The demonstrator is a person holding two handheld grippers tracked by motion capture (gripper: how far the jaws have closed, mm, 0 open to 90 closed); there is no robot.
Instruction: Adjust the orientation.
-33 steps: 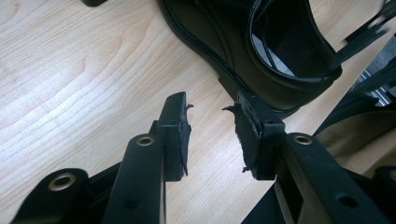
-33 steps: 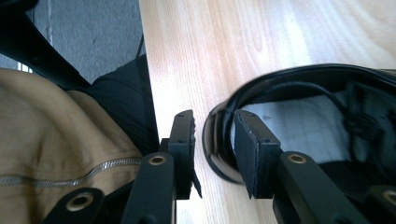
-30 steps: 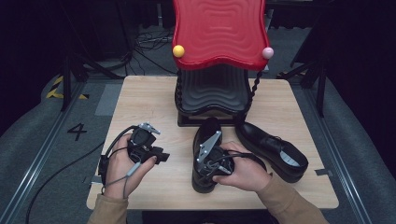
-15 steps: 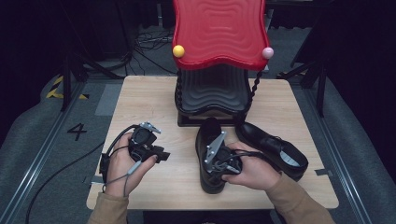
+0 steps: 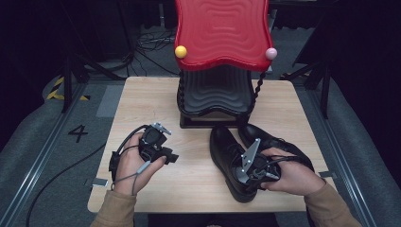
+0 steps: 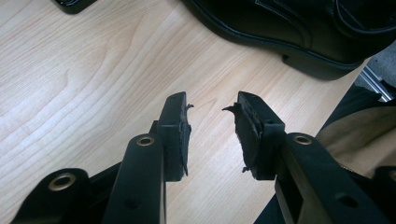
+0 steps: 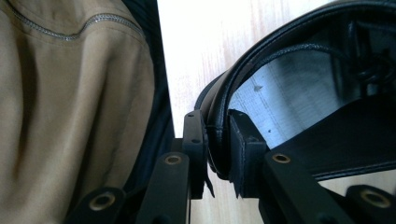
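Two black leather shoes lie on the wooden table (image 5: 151,104). The nearer shoe (image 5: 226,149) has its toe toward the rack, and the second shoe (image 5: 272,141) lies just right of it. My right gripper (image 5: 240,182) is shut on the nearer shoe's heel rim (image 7: 233,79); its jaws have just been closing, and the leather rim sits pinched between the pads (image 7: 217,119). My left gripper (image 5: 171,158) hovers over bare wood at the left, open with nothing between its pads (image 6: 210,105). The shoe's side (image 6: 280,23) lies beyond it.
A shoe rack stands at the back middle, with a red wavy top shelf (image 5: 222,33) and a black lower shelf (image 5: 215,92). A tan sleeve (image 7: 70,93) hangs off the table's near edge. Cables trail on the floor to the left.
My right gripper has slid the nearer shoe to the right, close beside the second shoe. The left hand has stayed where it was.
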